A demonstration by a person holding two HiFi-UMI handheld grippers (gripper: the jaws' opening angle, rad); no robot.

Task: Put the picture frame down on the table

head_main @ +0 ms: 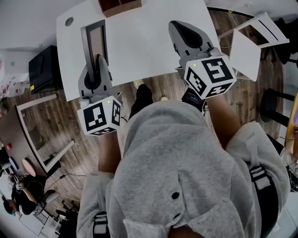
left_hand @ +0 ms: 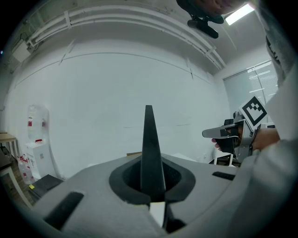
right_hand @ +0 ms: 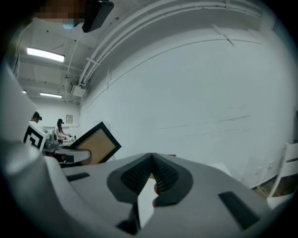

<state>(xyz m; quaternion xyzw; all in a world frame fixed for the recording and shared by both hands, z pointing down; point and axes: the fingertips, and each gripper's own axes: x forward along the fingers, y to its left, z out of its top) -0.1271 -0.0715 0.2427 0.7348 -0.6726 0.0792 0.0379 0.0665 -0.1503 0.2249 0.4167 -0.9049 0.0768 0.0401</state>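
The picture frame [head_main: 94, 39], dark-rimmed with a tan panel, is held on edge over the left part of the white table [head_main: 144, 51]. My left gripper [head_main: 98, 62] is shut on its near edge. In the left gripper view the picture frame [left_hand: 149, 144] rises as a thin dark blade from between the pads of the left gripper [left_hand: 150, 183]. The right gripper view shows the picture frame [right_hand: 95, 145] tilted at the left. My right gripper [head_main: 179, 27] hovers over the table's right part, shut with nothing in it, and the pads of the right gripper [right_hand: 151, 169] meet.
A brown box [head_main: 120, 5] sits at the table's far edge and a round hole [head_main: 69, 21] near its left corner. A white chair [head_main: 251, 44] stands right of the table. A black box [head_main: 44, 69] and a white rack [head_main: 39, 135] are on the wooden floor at the left.
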